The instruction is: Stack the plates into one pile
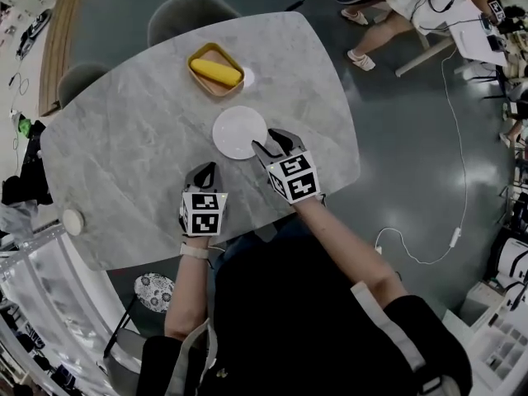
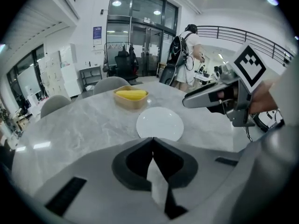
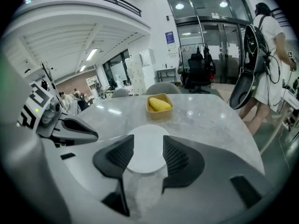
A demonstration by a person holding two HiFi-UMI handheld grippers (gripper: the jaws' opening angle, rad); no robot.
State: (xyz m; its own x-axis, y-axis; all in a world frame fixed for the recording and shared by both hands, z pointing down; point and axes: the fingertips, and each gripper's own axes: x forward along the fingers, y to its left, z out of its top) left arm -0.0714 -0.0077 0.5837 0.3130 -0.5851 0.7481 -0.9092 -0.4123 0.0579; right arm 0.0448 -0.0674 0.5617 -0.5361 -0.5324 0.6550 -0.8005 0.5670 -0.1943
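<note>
One white plate [image 1: 239, 133] lies near the middle of the grey marble table [image 1: 124, 155]. My right gripper [image 1: 271, 144] is open at the plate's near right rim. In the right gripper view the plate [image 3: 147, 136] shows between its spread jaws [image 3: 148, 154], with nothing gripped. My left gripper [image 1: 206, 170] is shut and empty, hovering nearer the front edge, a little short of the plate [image 2: 160, 123]. Its jaw tips [image 2: 153, 141] meet. The right gripper [image 2: 210, 97] reaches in from the right there.
A yellow tray [image 1: 216, 71] holding a yellow food item sits beyond the plate. A small pale disc [image 1: 73, 222] lies near the table's left front edge. Two grey chairs [image 1: 191, 11] stand at the far side. A person [image 1: 388, 15] sits at the upper right.
</note>
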